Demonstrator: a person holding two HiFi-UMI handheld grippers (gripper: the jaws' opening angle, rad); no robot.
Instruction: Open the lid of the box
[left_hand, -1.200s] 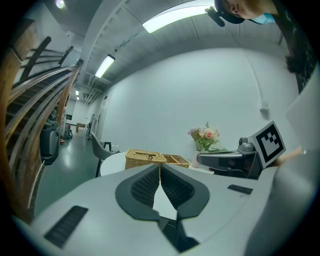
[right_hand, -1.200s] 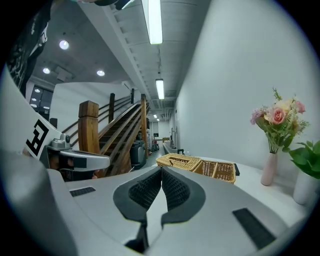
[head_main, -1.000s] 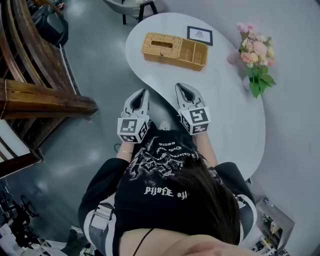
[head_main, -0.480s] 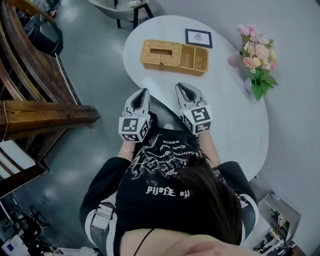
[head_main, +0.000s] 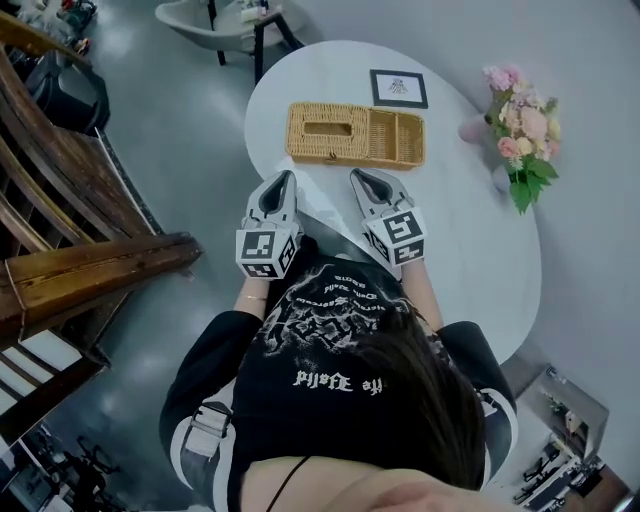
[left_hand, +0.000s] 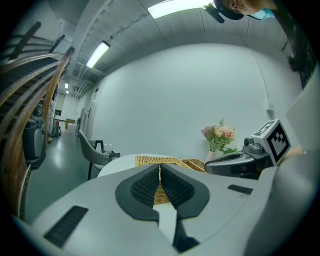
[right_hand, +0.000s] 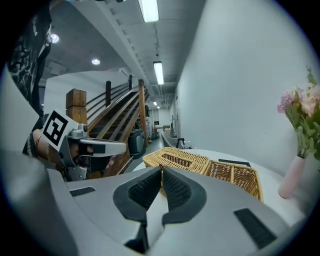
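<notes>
Since the earlier frames the wicker box (head_main: 355, 135) has drawn nearer to both grippers in the head view, and their tips now reach the near rim of the table, where before they hung over the floor short of it.

A wooden staircase (head_main: 90, 265) fills the left of the head view, well apart from the white rounded table (head_main: 480, 260). A grey chair (head_main: 200, 18) stands at the table's far end.

The box lies across the far half of the table. Its lid (head_main: 325, 130), with a slot in the middle, lies flat over the left part, and an open compartment takes the right part. A stretch of bare tabletop lies between the box and the gripper tips.

A vase of pink flowers (head_main: 520, 130) stands at the table's right edge, apart from the box. A dark framed card (head_main: 398, 88) lies just behind the box.

The left gripper (head_main: 284, 177) points at the box's left end, its jaws pressed together on nothing (left_hand: 160, 166). The right gripper (head_main: 362, 176), beside it over the table, also has its jaws pressed together and empty (right_hand: 161, 169). Neither touches the box.
</notes>
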